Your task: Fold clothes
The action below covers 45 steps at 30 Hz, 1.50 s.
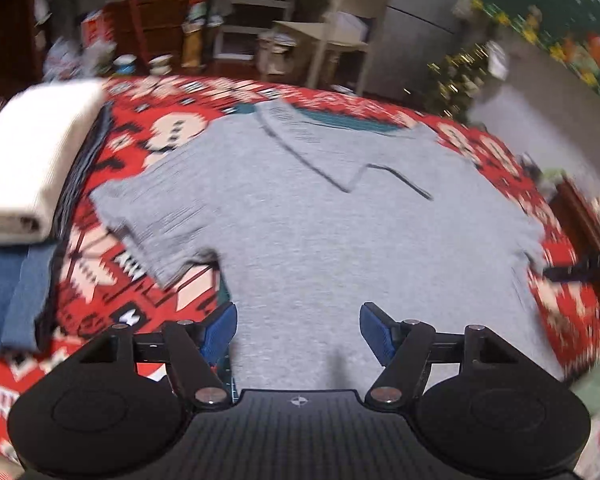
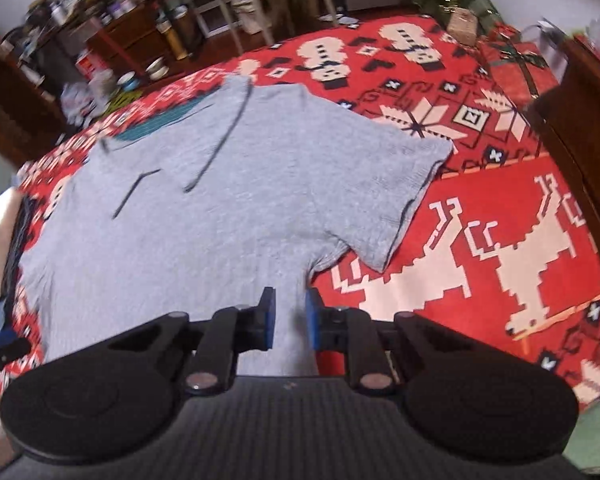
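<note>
Grey T-shirt (image 1: 320, 232) on red blanket (image 2: 500, 200).

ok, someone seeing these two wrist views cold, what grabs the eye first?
The grey T-shirt spread flat in the middle, loud against the red patterned blanket with snowmen and reindeer under it. Next, the right gripper at the shirt's near edge, jaws narrowed with grey fabric between its blue pads, while the left gripper hangs wide open above the cloth. A stack of folded clothes sits at the left.
</note>
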Each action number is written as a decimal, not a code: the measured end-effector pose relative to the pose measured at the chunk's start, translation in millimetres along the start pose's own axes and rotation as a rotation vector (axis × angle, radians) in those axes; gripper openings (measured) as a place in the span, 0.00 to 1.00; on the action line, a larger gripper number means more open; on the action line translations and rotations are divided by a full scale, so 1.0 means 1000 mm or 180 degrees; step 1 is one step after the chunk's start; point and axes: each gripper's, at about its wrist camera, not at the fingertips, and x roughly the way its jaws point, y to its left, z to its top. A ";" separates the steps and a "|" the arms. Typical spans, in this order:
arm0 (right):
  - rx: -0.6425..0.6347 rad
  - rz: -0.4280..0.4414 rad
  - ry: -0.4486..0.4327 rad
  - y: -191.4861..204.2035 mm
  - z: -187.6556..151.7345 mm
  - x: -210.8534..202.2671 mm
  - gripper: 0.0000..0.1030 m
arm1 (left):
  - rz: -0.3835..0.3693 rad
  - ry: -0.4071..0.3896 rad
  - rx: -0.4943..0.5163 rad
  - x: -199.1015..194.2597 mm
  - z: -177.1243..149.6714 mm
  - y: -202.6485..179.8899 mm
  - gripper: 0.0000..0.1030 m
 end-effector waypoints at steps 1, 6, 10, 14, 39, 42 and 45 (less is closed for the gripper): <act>0.0029 -0.0029 -0.0012 -0.002 -0.001 0.006 0.15 | -0.0007 -0.0025 -0.0104 0.001 0.000 0.005 0.65; 0.0241 -0.0053 -0.0138 -0.016 -0.003 0.022 0.08 | -0.0174 -0.0108 -0.0313 0.001 0.004 0.014 0.65; 0.0263 0.0037 -0.0111 -0.021 0.000 0.027 0.07 | -0.0259 -0.0136 -0.0323 0.003 0.003 0.012 0.66; 0.0138 0.0044 -0.0038 -0.014 0.000 0.035 0.07 | -0.0254 -0.0142 -0.0354 0.005 0.003 0.012 0.66; -0.0106 -0.0400 -0.0036 -0.009 -0.007 0.032 0.02 | -0.0196 -0.0129 -0.0496 0.006 0.002 0.020 0.66; -0.0193 -0.0434 -0.0049 -0.003 -0.008 0.034 0.04 | -0.0203 -0.0133 -0.0492 0.006 0.001 0.021 0.66; -0.0085 -0.0279 -0.0068 -0.005 -0.008 0.031 0.12 | -0.0214 -0.0139 -0.0515 0.005 0.001 0.022 0.66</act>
